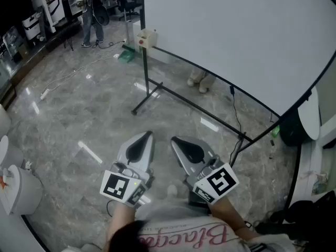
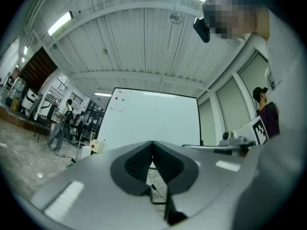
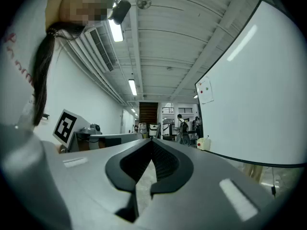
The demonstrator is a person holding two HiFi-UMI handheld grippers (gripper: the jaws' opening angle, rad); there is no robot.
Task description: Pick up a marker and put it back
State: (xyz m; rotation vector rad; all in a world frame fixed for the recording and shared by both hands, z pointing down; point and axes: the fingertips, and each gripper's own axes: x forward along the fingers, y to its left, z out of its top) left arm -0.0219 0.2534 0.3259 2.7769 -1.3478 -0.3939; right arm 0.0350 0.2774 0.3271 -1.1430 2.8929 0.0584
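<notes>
Marker: cannot be told for certain in any view. A small green object [image 1: 274, 132] sits at the lower right corner of the large white whiteboard [image 1: 236, 35], too small to identify.
Whiteboard: a broad white panel on a thin black metal stand [image 1: 173, 94], which rests on the floor. It takes up the upper right of the head view.
Sheet on whiteboard: a white paper sheet [image 2: 120, 100] near the board's upper left corner, with one red and one green dot on it.
Cream box: a small cream-coloured box [image 1: 146, 38] fixed at the whiteboard's lower left corner.
Left hand-held gripper [image 1: 149, 135]: grey, two-jawed, held in front of the whiteboard and well apart from it. It is clenched, with the ribbed black pads meeting at the tip and nothing between them [image 2: 152, 145].
Right hand-held gripper [image 1: 174, 139]: just beside the left one, on the side nearer the whiteboard's right end. It too is clenched on nothing, the pads meeting at the tip [image 3: 151, 143].
Floor: polished grey stone tiles [image 1: 68, 114] spreading out under and in front of the whiteboard.
Feet: a pair of pale shoes [image 1: 200, 80] showing below the whiteboard's lower edge, behind it.
Bystander: a person in dark top and jeans [image 1: 93, 14] standing beyond the whiteboard's left end, well apart from it.
</notes>
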